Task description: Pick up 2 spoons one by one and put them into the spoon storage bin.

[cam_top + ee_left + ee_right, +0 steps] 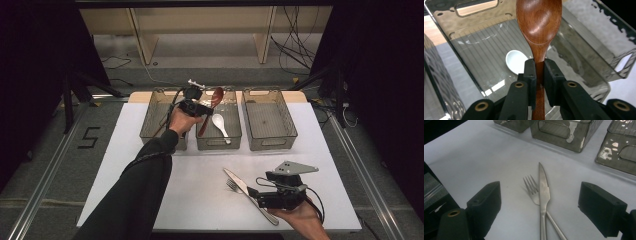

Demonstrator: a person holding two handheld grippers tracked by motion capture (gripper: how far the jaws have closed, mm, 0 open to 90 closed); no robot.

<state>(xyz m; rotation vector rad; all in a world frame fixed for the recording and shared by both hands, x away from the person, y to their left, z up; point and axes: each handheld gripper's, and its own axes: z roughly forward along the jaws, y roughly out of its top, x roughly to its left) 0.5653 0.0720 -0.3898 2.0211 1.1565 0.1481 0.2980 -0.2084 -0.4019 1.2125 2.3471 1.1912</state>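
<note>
The wooden spoon was clamped by its handle between the jaws of the left gripper, its bowl pointing away from the hand along the gripper's own line and its long axis running roughly lengthwise with the middle bin. It hung above that bin's floor rather than resting on it, so the coming move looked like a short lowering and a release straight down into the bin. Beneath it, inside the same smoky translucent bin, lay a white ceramic soup spoon, just to one side of the wooden handle. The left bin held a thin dark item too dim to name, and the right bin appeared empty. Nearer the person, on the white tabletop, a table knife lay across a fork, the two touching where they crossed. The right gripper rested low over them with its jaws spread wide on either side, gripping nothing, and was by far the nearer hand to that pair.
</note>
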